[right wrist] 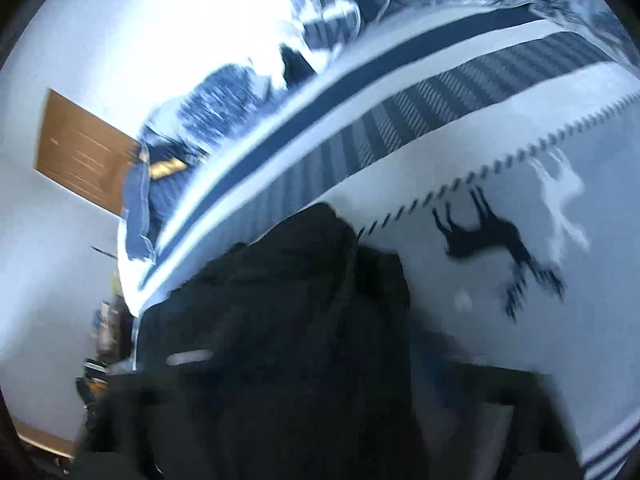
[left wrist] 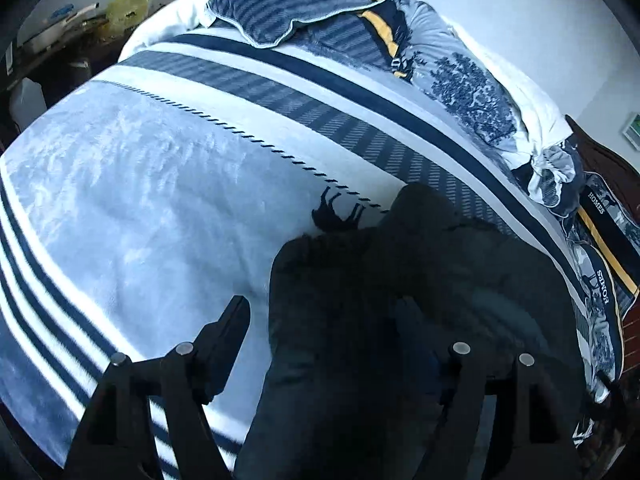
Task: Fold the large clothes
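Note:
A black garment (left wrist: 440,248) lies bunched on the bed's pale blue and white blanket (left wrist: 140,200), at the lower right of the left wrist view. My left gripper (left wrist: 324,308) hangs over its near edge, open. One finger (left wrist: 228,332) is above the blanket and the other shows dimly over the dark cloth. The right wrist view is blurred. There the same garment (right wrist: 280,280) fills the lower middle. My right gripper (right wrist: 308,392) appears as two dark fingers far apart on either side of it, open.
A black deer print (left wrist: 340,212) (right wrist: 480,236) sits on the blanket beside the garment. Blue patterned pillows and a rumpled duvet (left wrist: 460,72) pile up along the far side of the bed. A cluttered table (left wrist: 80,20) stands beyond the bed's corner. A brown door (right wrist: 84,148) is in the wall.

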Tool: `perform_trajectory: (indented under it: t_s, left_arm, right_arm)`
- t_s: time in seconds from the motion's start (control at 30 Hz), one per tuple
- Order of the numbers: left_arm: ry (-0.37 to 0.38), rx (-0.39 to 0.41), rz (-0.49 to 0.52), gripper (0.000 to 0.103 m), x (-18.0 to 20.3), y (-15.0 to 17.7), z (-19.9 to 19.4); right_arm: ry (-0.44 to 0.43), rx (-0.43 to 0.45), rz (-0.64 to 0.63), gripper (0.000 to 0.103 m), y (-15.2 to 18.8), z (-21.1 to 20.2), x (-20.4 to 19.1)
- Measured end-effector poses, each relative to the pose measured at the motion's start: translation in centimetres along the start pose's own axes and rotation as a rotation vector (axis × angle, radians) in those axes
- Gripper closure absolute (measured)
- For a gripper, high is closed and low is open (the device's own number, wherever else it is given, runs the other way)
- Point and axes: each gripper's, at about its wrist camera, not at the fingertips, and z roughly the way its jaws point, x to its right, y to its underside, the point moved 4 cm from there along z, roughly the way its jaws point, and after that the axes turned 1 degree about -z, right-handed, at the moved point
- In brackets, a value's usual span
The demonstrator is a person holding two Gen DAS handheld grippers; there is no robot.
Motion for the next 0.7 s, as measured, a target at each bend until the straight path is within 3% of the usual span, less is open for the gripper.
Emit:
perform_trajectory:
  t_s: [0.1, 0.13, 0.17, 0.2, 0.23, 0.27, 0.37, 0.5, 0.6, 0.63, 0.67, 0.7]
  left_arm:
    - [0.019, -0.075, -0.035, 0.029, 0.0, 0.9, 1.2]
    - [0.023, -0.091, -0.042, 0.043, 0.0, 1.3, 1.6]
    - [0.029, -0.092, -0.04, 0.064, 0.1, 1.5, 1.8]
    - [0.043, -0.084, -0.036, 0.073, 0.2, 1.9, 1.4]
    - [0.05, -0.06, -0.03, 0.086, 0.4, 1.9, 0.7]
    - [0.04, -0.044, -0.021, 0.092, 0.5, 1.9, 0.2]
    - [-0.035, -0.044, 0.05, 0.091, 0.9, 2.1, 0.6]
    - [-0.125, -0.036, 0.092, 0.083, 1.7, 2.1, 0.8]
    - [-0.134, 0.01, 0.091, 0.075, 2.7, 2.2, -2.1]
    - [-0.131, 0.031, 0.099, 0.066, 3.1, 2.6, -3.4]
    - [-0.125, 0.053, 0.107, 0.053, 3.5, 3.0, -4.4]
    - [-0.122, 0.091, 0.118, 0.046, 4.0, 3.9, -6.2]
  right_arm:
    - [0.045, -0.027, 0.014, 0.016, 2.7, -0.8, 1.6]
    - [0.023, -0.041, 0.025, 0.022, 3.1, -0.7, 1.9]
    - [0.001, -0.056, 0.039, 0.035, 3.3, -0.4, 2.2]
    - [0.002, -0.079, 0.043, 0.044, 3.3, 0.2, 2.5]
    - [0.008, -0.113, 0.038, 0.066, 3.3, 0.8, 2.5]
    - [0.0, -0.125, 0.034, 0.08, 3.2, 0.9, 2.5]
    - [0.057, -0.102, -0.054, 0.088, 2.5, 1.0, 0.5]
    - [0.128, -0.126, -0.082, 0.088, 2.4, 3.0, 0.5]
    - [0.117, -0.087, -0.036, 0.081, 3.3, 0.6, 0.3]
    - [0.114, -0.056, -0.025, 0.06, 3.6, -0.9, 0.1]
    - [0.119, -0.025, -0.017, 0.028, 4.0, -2.2, 0.0]
    - [0.126, 0.014, -0.011, 0.021, 4.6, -3.9, -0.3]
